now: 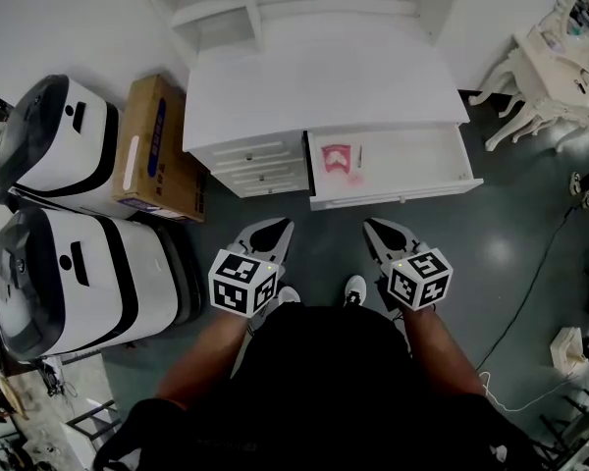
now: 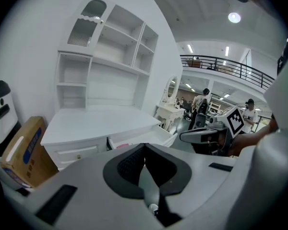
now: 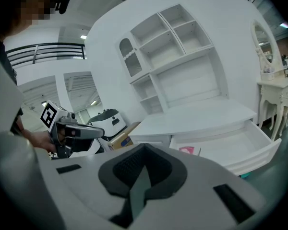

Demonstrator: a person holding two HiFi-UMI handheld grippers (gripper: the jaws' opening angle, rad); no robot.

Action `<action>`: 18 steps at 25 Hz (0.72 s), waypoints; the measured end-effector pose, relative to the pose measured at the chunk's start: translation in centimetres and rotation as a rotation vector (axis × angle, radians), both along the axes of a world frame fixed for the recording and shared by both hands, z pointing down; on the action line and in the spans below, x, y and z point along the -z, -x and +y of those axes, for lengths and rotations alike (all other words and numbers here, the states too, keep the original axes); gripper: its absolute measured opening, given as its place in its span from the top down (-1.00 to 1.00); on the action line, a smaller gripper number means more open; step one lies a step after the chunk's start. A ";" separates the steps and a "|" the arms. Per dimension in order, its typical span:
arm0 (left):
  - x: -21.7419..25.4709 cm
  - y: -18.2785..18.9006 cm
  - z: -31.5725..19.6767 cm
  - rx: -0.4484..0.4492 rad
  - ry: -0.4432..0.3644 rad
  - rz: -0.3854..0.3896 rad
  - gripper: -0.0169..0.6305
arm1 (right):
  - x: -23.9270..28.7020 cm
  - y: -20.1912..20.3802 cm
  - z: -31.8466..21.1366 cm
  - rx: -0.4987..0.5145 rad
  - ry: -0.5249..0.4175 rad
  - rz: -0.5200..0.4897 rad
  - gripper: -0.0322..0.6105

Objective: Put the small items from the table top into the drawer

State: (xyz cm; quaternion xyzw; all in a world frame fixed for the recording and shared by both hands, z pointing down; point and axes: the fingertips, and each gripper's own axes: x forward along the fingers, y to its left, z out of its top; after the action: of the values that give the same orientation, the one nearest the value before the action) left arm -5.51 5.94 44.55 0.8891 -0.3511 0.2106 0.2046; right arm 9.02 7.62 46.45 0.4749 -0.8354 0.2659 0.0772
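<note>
well, we hold both tools low in the head view, back from the white desk [image 1: 324, 77] that fills the upper middle of the frame. the left gripper [image 1: 278, 228] sits lower centre-left and the right gripper [image 1: 375, 228] lower centre-right. each has its marker cube nearest us and its tips aimed up-frame at the desk front, well apart from it.

each gripper's own view shows the dark pads meeting at the tip with nothing between them, so both tools are pressed together and carry nothing.

the open white drawer [image 1: 417, 160] juts from the right half of the desk front, at the middle of the frame. a flat pink item [image 1: 337, 157] lies in its left end, and a thin dark stick [image 1: 359, 155] lies just to the right of it, too small for us to name.

left of the desk a brown cardboard box [image 1: 155, 145] stands on the grey floor [image 1: 510, 263]. two white-and-black machines [image 1: 59, 145] line the left edge, one above the other in the frame.
</note>
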 end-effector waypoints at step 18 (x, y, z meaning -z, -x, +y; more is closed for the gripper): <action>0.1 1.4 0.6 0.008 -0.004 0.020 0.91 | 0.2 1.2 0.4 -0.003 -0.005 0.029 0.82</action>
State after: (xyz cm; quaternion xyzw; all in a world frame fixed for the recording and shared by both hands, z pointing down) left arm -6.88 6.50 44.49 0.8902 -0.3529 0.2003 0.2071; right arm 7.78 8.05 46.27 0.4802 -0.8340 0.2571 0.0879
